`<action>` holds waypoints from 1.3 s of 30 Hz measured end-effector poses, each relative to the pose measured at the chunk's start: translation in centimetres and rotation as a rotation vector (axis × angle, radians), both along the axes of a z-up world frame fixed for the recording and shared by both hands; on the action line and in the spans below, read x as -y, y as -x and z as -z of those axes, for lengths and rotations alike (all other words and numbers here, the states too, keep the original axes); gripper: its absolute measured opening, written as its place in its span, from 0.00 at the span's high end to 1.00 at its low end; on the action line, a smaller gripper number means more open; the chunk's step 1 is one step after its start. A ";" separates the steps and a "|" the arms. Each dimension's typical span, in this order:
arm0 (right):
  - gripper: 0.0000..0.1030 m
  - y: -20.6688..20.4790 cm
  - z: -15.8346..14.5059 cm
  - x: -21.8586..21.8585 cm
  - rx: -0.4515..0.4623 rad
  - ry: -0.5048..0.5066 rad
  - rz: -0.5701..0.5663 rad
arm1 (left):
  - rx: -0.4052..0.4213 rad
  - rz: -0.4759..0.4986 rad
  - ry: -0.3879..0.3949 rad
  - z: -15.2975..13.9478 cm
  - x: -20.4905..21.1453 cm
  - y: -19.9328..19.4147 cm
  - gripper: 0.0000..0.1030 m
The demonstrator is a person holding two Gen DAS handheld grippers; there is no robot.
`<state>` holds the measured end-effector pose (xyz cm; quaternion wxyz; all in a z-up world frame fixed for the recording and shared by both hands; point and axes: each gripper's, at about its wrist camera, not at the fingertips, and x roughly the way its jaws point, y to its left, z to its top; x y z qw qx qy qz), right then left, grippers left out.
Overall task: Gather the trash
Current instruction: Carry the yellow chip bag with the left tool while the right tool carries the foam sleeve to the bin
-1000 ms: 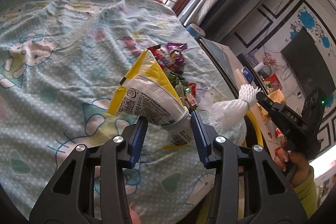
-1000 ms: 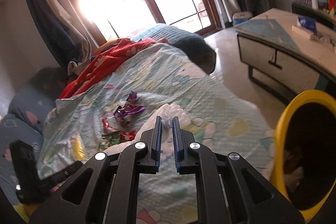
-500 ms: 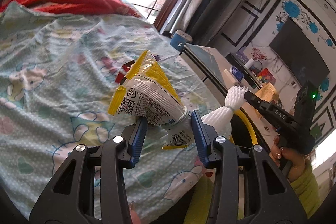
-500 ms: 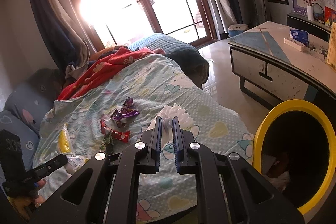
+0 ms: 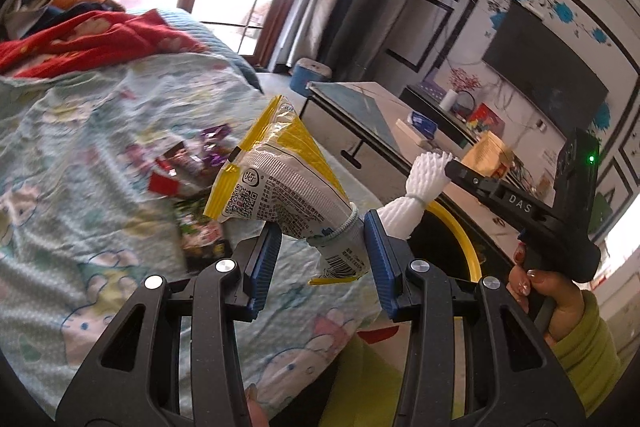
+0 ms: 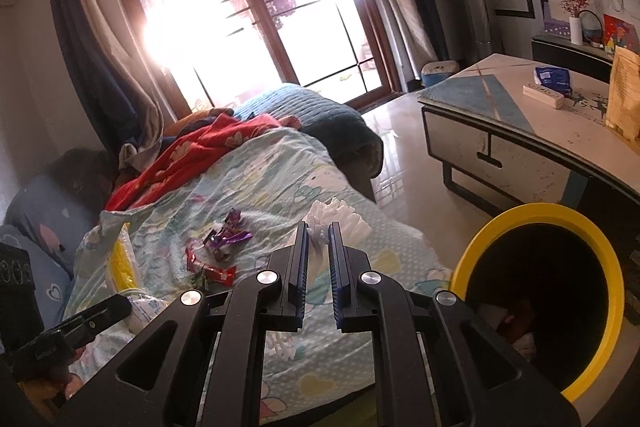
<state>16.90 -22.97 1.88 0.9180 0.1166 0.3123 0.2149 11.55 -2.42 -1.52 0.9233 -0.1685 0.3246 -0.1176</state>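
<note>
Both hands shown mid-carry above the bed (image 5: 80,211). The left gripper (image 5: 322,247) was clamped on the twisted neck of a yellow-and-white snack bag (image 5: 280,183), its blue pads pressing the bag from either side; the right gripper (image 6: 319,255) was pinched shut on a white foam net (image 6: 340,217) (the ribbed kind that wraps fruit), whose frilled end fanned out beyond the fingertips. Compared with a second before, both grippers had risen and swung away from the bedspread toward the yellow-rimmed bin (image 6: 536,215), which now filled more of the right wrist view and stood beside the bed on the floor. In the left wrist view the net hung directly over the bin's rim. Grips were unchanged throughout. The carry therefore appeared nearly complete, with release over the bin the likely next step. Several candy wrappers (image 6: 224,239) remained on the bedspread, so further trips seemed needed.
</note>
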 end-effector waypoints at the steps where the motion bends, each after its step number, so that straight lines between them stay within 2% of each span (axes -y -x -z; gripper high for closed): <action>1: 0.90 0.0 -0.1 0.4 0.003 -0.002 0.010 | 0.001 0.007 -0.002 0.0 0.3 -0.2 0.66; 25: 0.90 0.5 -0.9 9.3 0.043 -0.031 0.215 | 0.020 0.175 -0.066 0.5 8.5 -3.8 0.66; 39: 0.90 0.8 0.1 15.5 0.032 -0.024 0.356 | 0.014 0.283 -0.088 1.8 14.4 -5.7 0.66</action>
